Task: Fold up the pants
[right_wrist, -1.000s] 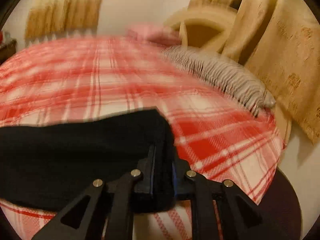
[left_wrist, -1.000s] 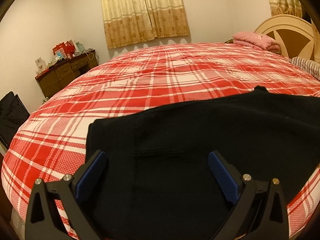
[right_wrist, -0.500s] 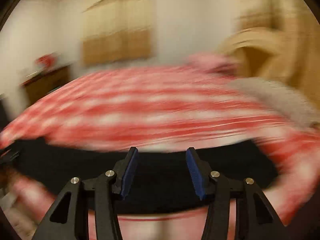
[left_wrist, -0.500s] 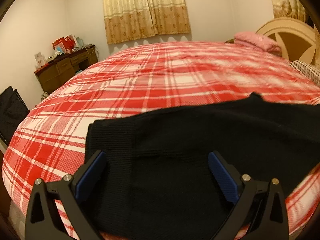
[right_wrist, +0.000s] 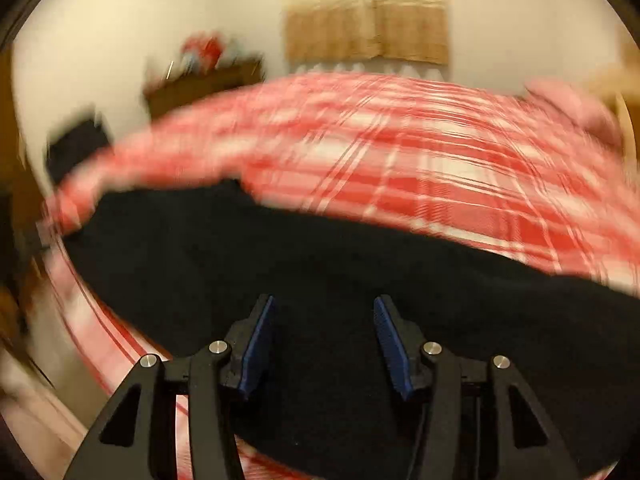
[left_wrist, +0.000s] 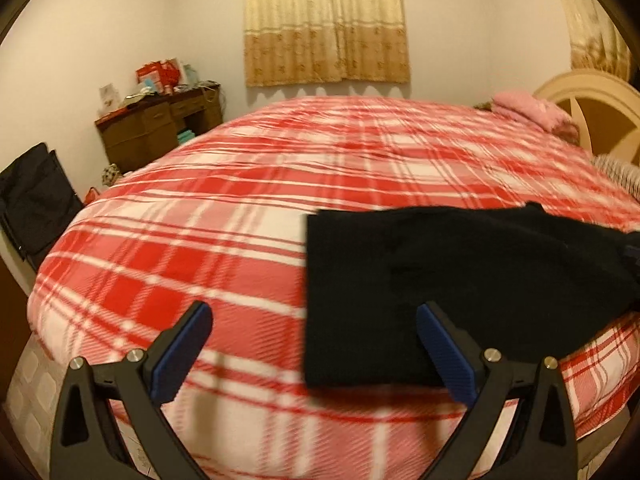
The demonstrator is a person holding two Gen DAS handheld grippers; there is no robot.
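Observation:
Black pants (left_wrist: 460, 280) lie folded on the red plaid bedspread (left_wrist: 260, 184), close to the bed's near edge. In the left wrist view my left gripper (left_wrist: 314, 308) stands wide open above the bed. The pants' left edge runs between its fingers, and the right pad (left_wrist: 444, 352) hovers over the dark cloth, gripping nothing. The right wrist view is blurred by motion. There my right gripper (right_wrist: 324, 300) is open over the middle of the pants (right_wrist: 320, 248), with no cloth pinched between its blue pads.
A brown dresser (left_wrist: 160, 128) with clutter stands by the far left wall, and a black bag (left_wrist: 36, 196) sits near it. A pink pillow (left_wrist: 532, 112), a striped pillow (left_wrist: 620, 168) and a cream headboard (left_wrist: 592, 100) are at the right. Curtains (left_wrist: 324, 24) hang behind.
My right gripper let go of the pants' end, opened and swung left over the cloth. My left gripper shifted left, so the pants now sit to the right in its view.

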